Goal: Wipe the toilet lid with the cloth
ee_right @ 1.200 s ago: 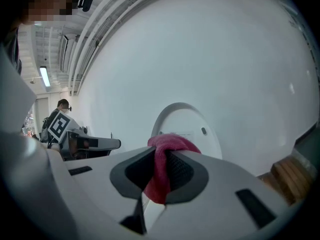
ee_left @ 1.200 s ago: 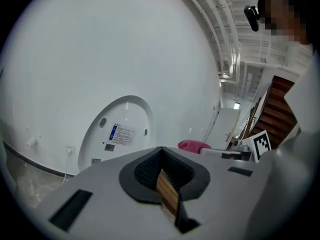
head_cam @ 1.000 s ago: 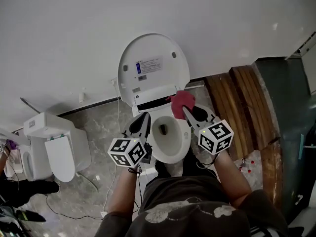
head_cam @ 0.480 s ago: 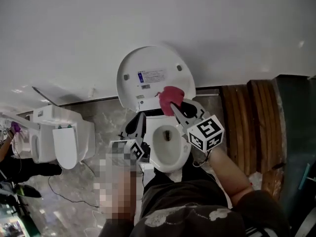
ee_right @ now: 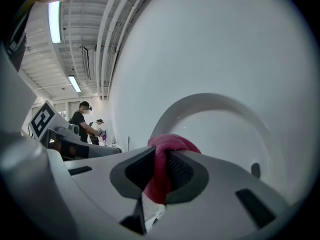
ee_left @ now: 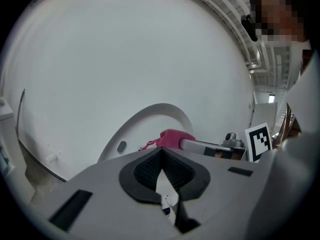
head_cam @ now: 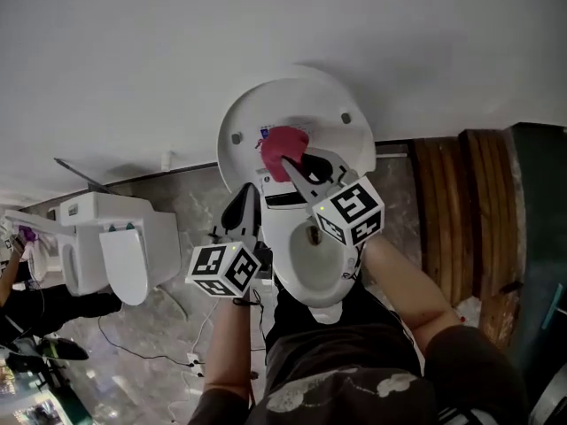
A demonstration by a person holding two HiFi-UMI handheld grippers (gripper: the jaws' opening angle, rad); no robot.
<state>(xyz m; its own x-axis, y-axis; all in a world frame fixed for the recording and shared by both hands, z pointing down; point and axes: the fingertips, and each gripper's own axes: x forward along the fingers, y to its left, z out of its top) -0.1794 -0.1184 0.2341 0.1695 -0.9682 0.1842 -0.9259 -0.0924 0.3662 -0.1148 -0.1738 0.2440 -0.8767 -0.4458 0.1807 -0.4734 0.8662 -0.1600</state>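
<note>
The white toilet lid (head_cam: pixel 301 113) stands raised against the wall, and the open bowl (head_cam: pixel 321 257) lies below it. A pink cloth (head_cam: pixel 282 145) rests against the lid's inner face near its middle. My right gripper (head_cam: pixel 287 166) is shut on it; in the right gripper view the cloth (ee_right: pixel 161 170) is pinched between the black pads in front of the lid (ee_right: pixel 225 129). My left gripper (head_cam: pixel 250 195) is shut and empty, beside the bowl's left rim. In the left gripper view its jaws (ee_left: pixel 161 153) meet, with the cloth (ee_left: pixel 173 138) and lid (ee_left: pixel 145 126) beyond.
A second white toilet (head_cam: pixel 120 251) stands to the left on the grey stone floor, with cables (head_cam: pixel 190 357) trailing near it. Wooden boards (head_cam: pixel 461 211) lie to the right. A plain white wall (head_cam: pixel 266 25) rises behind the lid. People (ee_right: pixel 81 118) stand far off.
My right gripper has carried the pink cloth from the lid's lower right edge, near the hinge, up and left onto the middle of the lid. My left gripper stays shut beside the bowl.
</note>
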